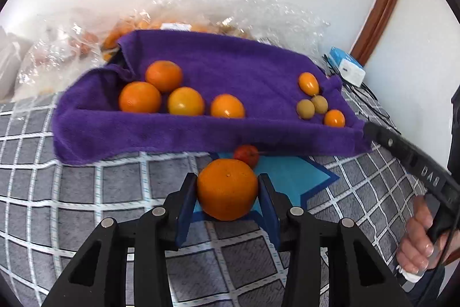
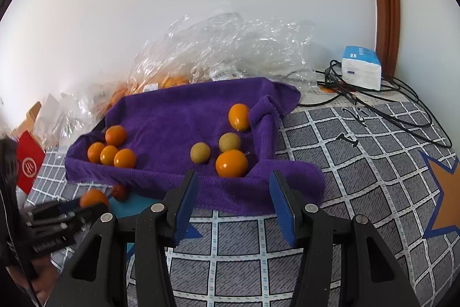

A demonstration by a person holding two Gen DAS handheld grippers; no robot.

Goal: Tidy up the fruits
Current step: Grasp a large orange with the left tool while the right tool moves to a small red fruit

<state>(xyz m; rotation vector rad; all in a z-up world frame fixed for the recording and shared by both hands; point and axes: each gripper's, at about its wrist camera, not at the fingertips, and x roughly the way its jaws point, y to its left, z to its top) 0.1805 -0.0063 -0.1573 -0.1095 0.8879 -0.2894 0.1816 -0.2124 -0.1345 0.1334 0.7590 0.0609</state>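
The purple towel (image 1: 201, 94) lies on the checked bed cover (image 1: 115, 192), with four oranges (image 1: 140, 97) at its left end. In front of the towel, the left claw (image 1: 227, 192) pinches an orange (image 1: 227, 189). Only the right view shows the right claw (image 2: 234, 200), spread with nothing between its fingers, and a red card (image 2: 28, 163) left of the towel.

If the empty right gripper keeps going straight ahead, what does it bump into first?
Probably the front fold of the purple towel, just ahead of the open right gripper. Beyond that fold sits a small orange fruit. Depth is hard to judge here.
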